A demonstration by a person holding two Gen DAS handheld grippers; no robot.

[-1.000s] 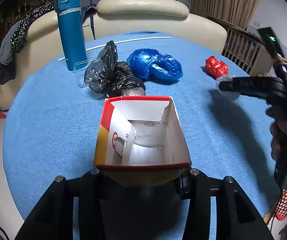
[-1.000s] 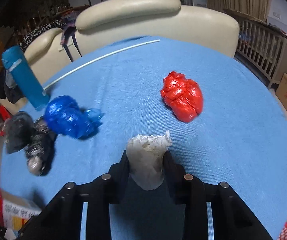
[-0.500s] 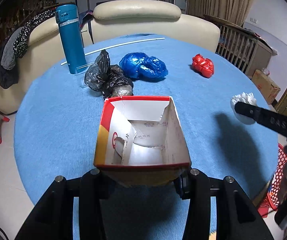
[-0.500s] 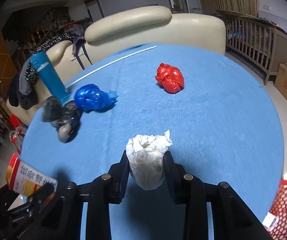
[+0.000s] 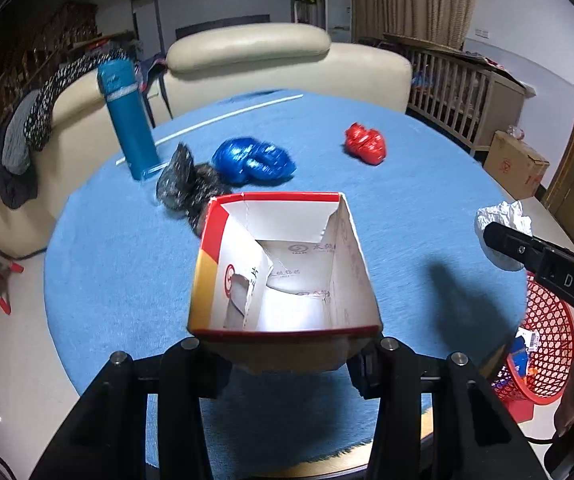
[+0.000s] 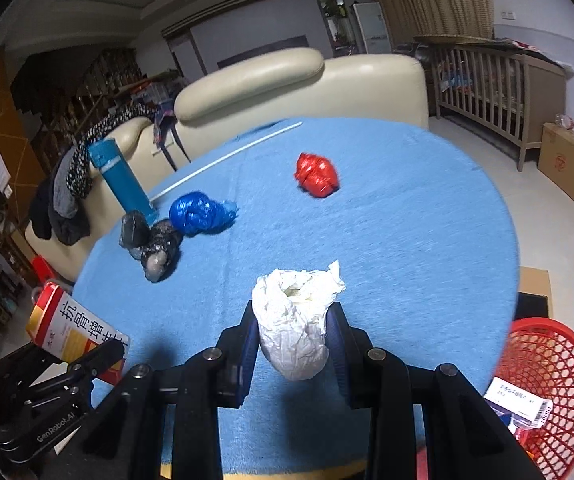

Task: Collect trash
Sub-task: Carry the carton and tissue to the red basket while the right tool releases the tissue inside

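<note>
Blue cloth covers the round surface, and everything sits on it or hangs over its near edge. Going left to right: at nine o'clock stands a teal flask, with a thin white rod lying behind it. Just beside the flask lies a crumpled black bag, touching a crumpled blue bag to its right. Further toward one o'clock, well apart, rests a crumpled red bag.

At six o'clock the left tongs are clamped on an open red-and-yellow carton, mouth facing outward, held above the cloth. At three o'clock the right tongs pinch a wad of white tissue tightly between their pads, over the cloth near the surface's edge. Down at four o'clock, on the floor beside the surface, a red mesh basket holds some scraps.
</note>
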